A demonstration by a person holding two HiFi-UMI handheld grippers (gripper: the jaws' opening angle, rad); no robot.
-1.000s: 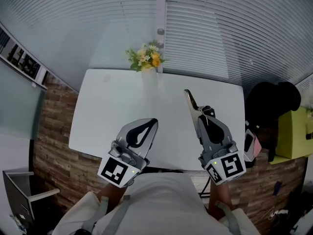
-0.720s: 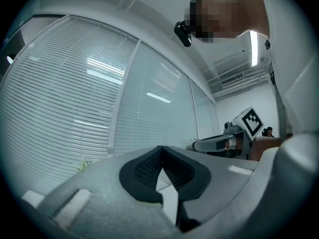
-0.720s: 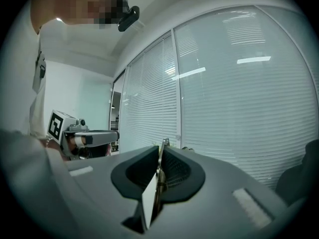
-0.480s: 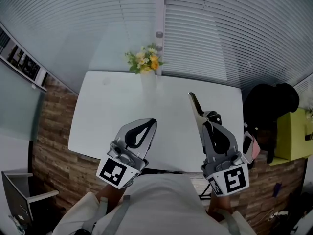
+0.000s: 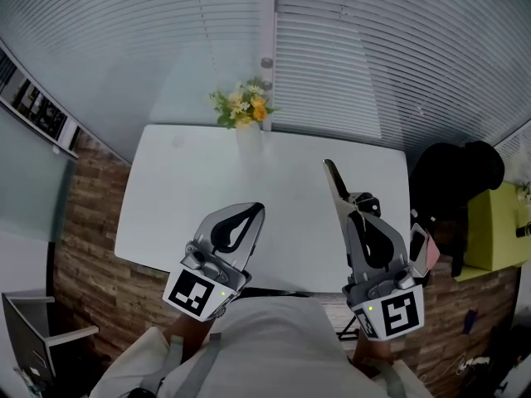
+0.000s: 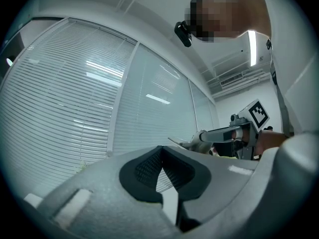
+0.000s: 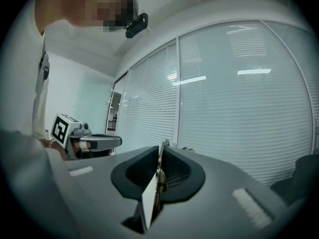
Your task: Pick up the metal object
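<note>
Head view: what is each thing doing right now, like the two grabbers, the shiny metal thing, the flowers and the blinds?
Right gripper: shut on the metal object.
Metal object: clamped edge-on between the right jaws, sticking out past their tips.
Left gripper: shut, holding nothing.
Flowers: upright in a vase at the table's far edge.
Blinds: lowered over the windows.

Thin flat metal object pinched edge-up in the right tool.
</note>
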